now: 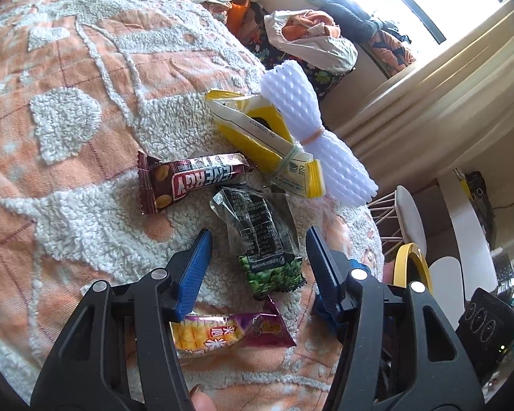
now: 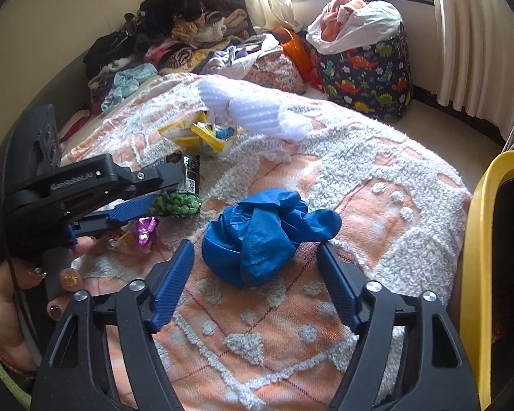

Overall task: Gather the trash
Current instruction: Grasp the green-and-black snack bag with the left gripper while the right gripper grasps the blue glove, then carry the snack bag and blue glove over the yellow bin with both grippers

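Clearly, brown wrapper (image 1: 188, 179) reads "ENERGY".

An orange and white tufted blanket (image 2: 377, 185) covers the bed; behind it, against the wall, lies a heap of mixed clothes (image 2: 168, 41); a fabric basket with a dinosaur print (image 2: 366, 78) stands on the floor near the bed's far corner, and a white bag with orange cloth (image 2: 356, 24) sits on top of it; pale curtains (image 2: 469, 44) hang at the bright window; a white round side table with wire legs (image 1: 409, 219) stands on the floor, past the edge of the bed.
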Available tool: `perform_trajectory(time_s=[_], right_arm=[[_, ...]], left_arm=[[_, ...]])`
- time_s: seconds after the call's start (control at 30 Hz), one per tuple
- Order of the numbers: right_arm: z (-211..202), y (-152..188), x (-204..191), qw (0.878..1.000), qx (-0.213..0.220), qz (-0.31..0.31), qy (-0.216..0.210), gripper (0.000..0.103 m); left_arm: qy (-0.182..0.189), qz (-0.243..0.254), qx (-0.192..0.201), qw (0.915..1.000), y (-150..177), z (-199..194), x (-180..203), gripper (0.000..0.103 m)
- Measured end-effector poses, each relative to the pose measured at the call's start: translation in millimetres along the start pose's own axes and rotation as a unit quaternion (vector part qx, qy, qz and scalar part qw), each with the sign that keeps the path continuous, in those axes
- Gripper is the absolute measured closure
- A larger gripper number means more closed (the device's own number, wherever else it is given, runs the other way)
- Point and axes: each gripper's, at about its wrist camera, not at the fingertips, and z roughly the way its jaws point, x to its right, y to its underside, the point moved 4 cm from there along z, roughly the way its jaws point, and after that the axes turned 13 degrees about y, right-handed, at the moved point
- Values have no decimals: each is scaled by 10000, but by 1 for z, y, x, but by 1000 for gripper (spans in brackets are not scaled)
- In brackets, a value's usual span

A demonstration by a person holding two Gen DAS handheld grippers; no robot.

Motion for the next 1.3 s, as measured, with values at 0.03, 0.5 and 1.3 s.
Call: perform_trajectory(time_s=[0.03,0.5,1.3], right_arm=[[3,0,0,10000,-22,7,10,45],[-30,14,16,9989,401,213,-148,87],[-84,13,36,9944,992,361,-98,88]], left_arm=[[13,-21,-15,10000,0,1,0,55],[-364,92,-60,9993,-1,10,3,70],[212,706,7,9973,14,-7,69,80]])
